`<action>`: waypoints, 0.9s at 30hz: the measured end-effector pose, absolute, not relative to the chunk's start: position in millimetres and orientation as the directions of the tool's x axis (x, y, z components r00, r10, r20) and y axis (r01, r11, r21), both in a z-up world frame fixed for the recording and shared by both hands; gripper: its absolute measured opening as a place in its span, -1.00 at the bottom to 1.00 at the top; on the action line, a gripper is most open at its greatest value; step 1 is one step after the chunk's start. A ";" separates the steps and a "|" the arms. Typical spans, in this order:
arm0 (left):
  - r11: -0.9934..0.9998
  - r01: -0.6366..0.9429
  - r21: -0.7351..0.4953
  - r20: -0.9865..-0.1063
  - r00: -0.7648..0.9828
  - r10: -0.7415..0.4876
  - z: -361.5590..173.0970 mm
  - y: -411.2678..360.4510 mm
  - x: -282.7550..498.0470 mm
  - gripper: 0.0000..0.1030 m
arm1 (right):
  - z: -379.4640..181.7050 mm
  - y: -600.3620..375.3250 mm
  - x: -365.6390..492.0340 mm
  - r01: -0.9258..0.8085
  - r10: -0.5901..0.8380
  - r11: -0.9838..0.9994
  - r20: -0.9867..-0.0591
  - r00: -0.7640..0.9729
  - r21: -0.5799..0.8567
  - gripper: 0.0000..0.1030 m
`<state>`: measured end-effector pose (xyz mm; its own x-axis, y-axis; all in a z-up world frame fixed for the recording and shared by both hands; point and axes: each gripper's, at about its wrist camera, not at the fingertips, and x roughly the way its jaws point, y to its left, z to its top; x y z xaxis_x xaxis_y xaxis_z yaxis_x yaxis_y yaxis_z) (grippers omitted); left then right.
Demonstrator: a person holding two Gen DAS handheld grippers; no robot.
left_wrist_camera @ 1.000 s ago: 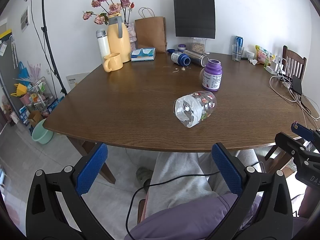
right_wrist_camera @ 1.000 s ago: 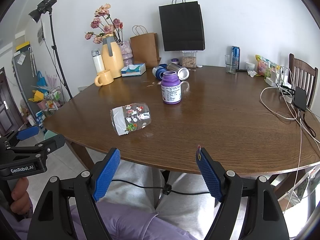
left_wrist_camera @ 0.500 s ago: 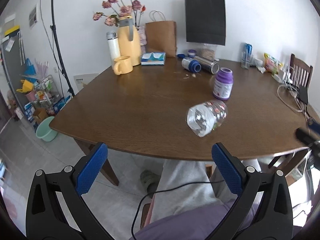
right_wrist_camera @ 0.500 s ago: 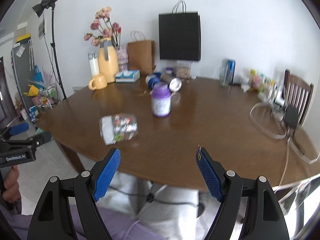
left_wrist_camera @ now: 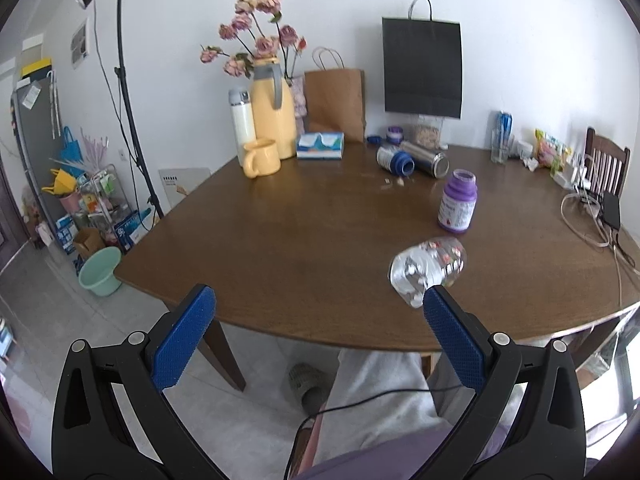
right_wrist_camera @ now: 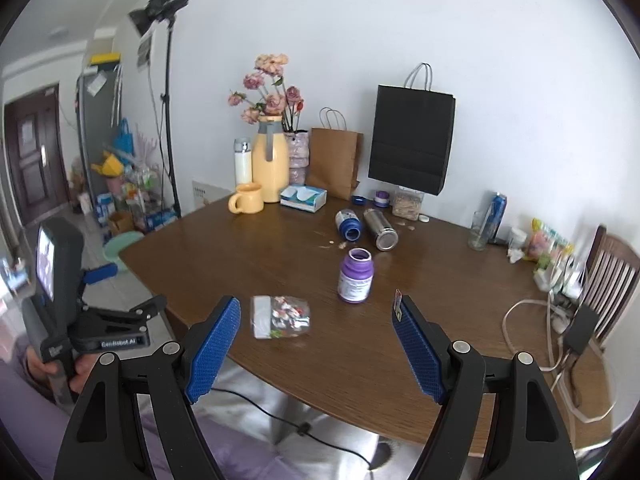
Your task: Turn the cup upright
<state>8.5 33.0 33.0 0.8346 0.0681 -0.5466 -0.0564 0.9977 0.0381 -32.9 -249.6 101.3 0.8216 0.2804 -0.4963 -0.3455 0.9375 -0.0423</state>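
Observation:
A clear glass cup [left_wrist_camera: 428, 268] with colourful stickers lies on its side on the brown table [left_wrist_camera: 304, 232], near the front edge. In the left wrist view its mouth faces me, just beyond my right-hand fingertip [left_wrist_camera: 434, 300]. My left gripper [left_wrist_camera: 316, 296] is open and empty, held short of the table edge. In the right wrist view the cup [right_wrist_camera: 280, 316] lies crosswise, closer to the left fingertip [right_wrist_camera: 230, 312]. My right gripper [right_wrist_camera: 316, 304] is open and empty, above the front edge. The left gripper [right_wrist_camera: 132, 286] shows at far left in a hand [right_wrist_camera: 52, 368].
A purple bottle [right_wrist_camera: 356, 276] stands just behind the cup. Farther back are a yellow mug [right_wrist_camera: 246, 199], a yellow jug [right_wrist_camera: 270, 160], a tissue box [right_wrist_camera: 303, 197], two lying flasks [right_wrist_camera: 380, 229] and paper bags. Cables [right_wrist_camera: 560, 344] and a chair [right_wrist_camera: 612, 280] are at the right.
Both grippers have risen and swung, so the views look down on the table more. The cup lies where it was. Both grippers stay open.

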 end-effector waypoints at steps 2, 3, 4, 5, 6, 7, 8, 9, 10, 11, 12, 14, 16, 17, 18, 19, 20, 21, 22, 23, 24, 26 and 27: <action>0.999 -0.045 0.020 -0.551 0.833 0.049 34.7 33.3 8.1 1.00 | 94.7 -250.8 -28.3 -0.337 0.290 0.942 -0.500 0.816 -0.004 0.61; 1.000 -0.029 0.007 -0.556 0.831 0.027 35.0 33.0 7.8 1.00 | 88.3 -250.7 -26.4 -0.329 0.295 0.944 -0.504 0.812 0.023 0.61; 1.000 -0.016 0.001 -0.559 0.829 0.013 34.1 32.0 6.7 1.00 | 82.5 -252.1 -27.0 -0.323 0.297 0.946 -0.507 0.809 0.039 0.61; 1.000 -0.005 0.002 -0.559 0.829 0.005 33.8 30.0 5.9 1.00 | 73.1 -250.2 -25.3 -0.318 0.300 0.947 -0.521 0.799 0.057 0.61; 1.000 0.001 0.007 -0.557 0.830 0.003 33.1 27.7 5.4 1.00 | 66.8 -248.7 -24.8 -0.322 0.306 0.944 -0.535 0.787 0.067 0.61; 1.000 0.007 0.014 -0.555 0.832 0.002 32.4 25.3 4.3 1.00 | 59.9 -246.6 -22.8 -0.328 0.316 0.941 -0.552 0.772 0.079 0.61; 1.000 0.011 0.019 -0.554 0.832 0.001 31.8 23.9 4.2 1.00 | 52.9 -245.1 -22.7 -0.329 0.319 0.940 -0.562 0.763 0.087 0.61; 1.000 0.014 0.020 -0.556 0.831 -0.001 31.0 22.6 4.8 1.00 | 45.2 -243.6 -22.4 -0.320 0.311 0.943 -0.569 0.761 0.086 0.61; 1.000 0.015 0.018 -0.559 0.829 -0.002 29.9 22.1 5.3 1.00 | 37.8 -241.2 -22.5 -0.315 0.296 0.947 -0.578 0.761 0.070 0.61; 1.000 0.016 0.016 -0.563 0.826 -0.005 29.1 22.2 6.0 1.00 | 32.1 -239.3 -22.1 -0.314 0.285 0.948 -0.586 0.759 0.055 0.61; 1.000 0.016 0.014 -0.567 0.824 -0.005 28.2 22.4 6.4 1.00 | 27.7 -237.8 -22.2 -0.312 0.277 0.949 -0.594 0.755 0.046 0.61; 1.000 0.013 0.012 -0.570 0.822 -0.004 27.3 23.0 6.7 1.00 | 22.3 -237.0 -21.7 -0.315 0.275 0.948 -0.604 0.748 0.042 0.61; 1.000 0.013 0.012 -0.572 0.821 -0.004 26.2 23.7 6.3 1.00 | 18.6 -238.7 -22.1 -0.316 0.282 0.947 -0.607 0.743 0.054 0.61; 1.000 0.013 0.013 -0.572 0.821 -0.003 26.2 23.9 6.2 1.00 | 18.0 -239.2 -22.0 -0.316 0.283 0.947 -0.608 0.742 0.055 0.61; 1.000 0.013 0.013 -0.572 0.820 -0.003 25.9 24.0 6.2 1.00 | 17.6 -239.6 -21.2 -0.316 0.282 0.947 -0.608 0.742 0.053 0.61; 1.000 0.014 0.015 -0.573 0.819 -0.003 25.6 24.2 6.3 1.00 | 17.5 -240.5 -20.6 -0.313 0.279 0.948 -0.608 0.743 0.054 0.61; 1.000 0.012 0.015 -0.574 0.819 -0.001 25.4 24.3 6.5 1.00 | 17.6 -241.0 -20.3 -0.311 0.279 0.949 -0.607 0.744 0.056 0.61; 1.000 0.012 0.014 -0.575 0.818 -0.002 24.7 24.3 6.8 1.00 | 17.5 -242.5 -19.6 -0.310 0.281 0.949 -0.608 0.743 0.060 0.61; 1.000 0.013 0.015 -0.577 0.817 -0.002 23.9 24.2 7.2 1.00 | 18.1 -242.9 -18.7 -0.309 0.282 0.949 -0.607 0.743 0.062 0.61; 1.000 0.013 0.016 -0.580 0.814 -0.002 22.9 24.0 7.6 1.00 | 18.4 -243.1 -18.4 -0.307 0.280 0.950 -0.607 0.744 0.062 0.61; 1.000 0.015 0.017 -0.583 0.812 -0.002 21.9 23.5 8.0 1.00 | 18.8 -243.4 -18.8 -0.306 0.279 0.950 -0.608 0.744 0.061 0.61; 1.000 0.018 0.021 -0.585 0.811 -0.002 20.7 22.6 8.3 1.00 | 19.7 -243.5 -19.0 -0.305 0.278 0.950 -0.607 0.745 0.061 0.61; 1.000 0.019 0.023 -0.586 0.811 -0.002 20.7 21.6 8.5 1.00 | 19.8 -243.5 -18.8 -0.306 0.276 0.950 -0.608 0.745 0.057 0.61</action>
